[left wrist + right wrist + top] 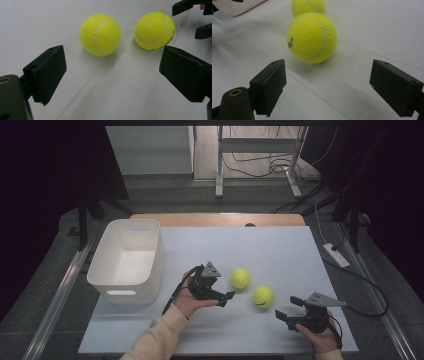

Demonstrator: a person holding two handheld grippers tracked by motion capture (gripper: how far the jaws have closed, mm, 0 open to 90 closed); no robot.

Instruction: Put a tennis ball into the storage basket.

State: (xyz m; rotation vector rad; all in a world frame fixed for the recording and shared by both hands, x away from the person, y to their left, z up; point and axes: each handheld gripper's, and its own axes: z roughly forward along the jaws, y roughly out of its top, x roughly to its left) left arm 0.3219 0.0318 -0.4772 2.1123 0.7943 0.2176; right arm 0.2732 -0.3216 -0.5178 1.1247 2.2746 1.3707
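Two yellow tennis balls lie on the white table top (280, 255). The left ball (240, 278) (100, 34) (308, 6) rests just right of my left gripper (223, 287) (113, 67), whose jaws stand wide open and hold nothing, a short way from the ball. The right ball (263, 296) (154, 30) (312, 37) carries a small black print. It sits just ahead of my right gripper (287, 308) (328, 85), also open and not touching it. The two balls lie close together but apart.
A white plastic bin (127, 260) (237, 6) with handle cut-outs stands at the table's left, beside my left hand. Past the far edge runs a wooden strip (217, 219). Off the right edge, a power strip (336, 255) and cables lie on the floor.
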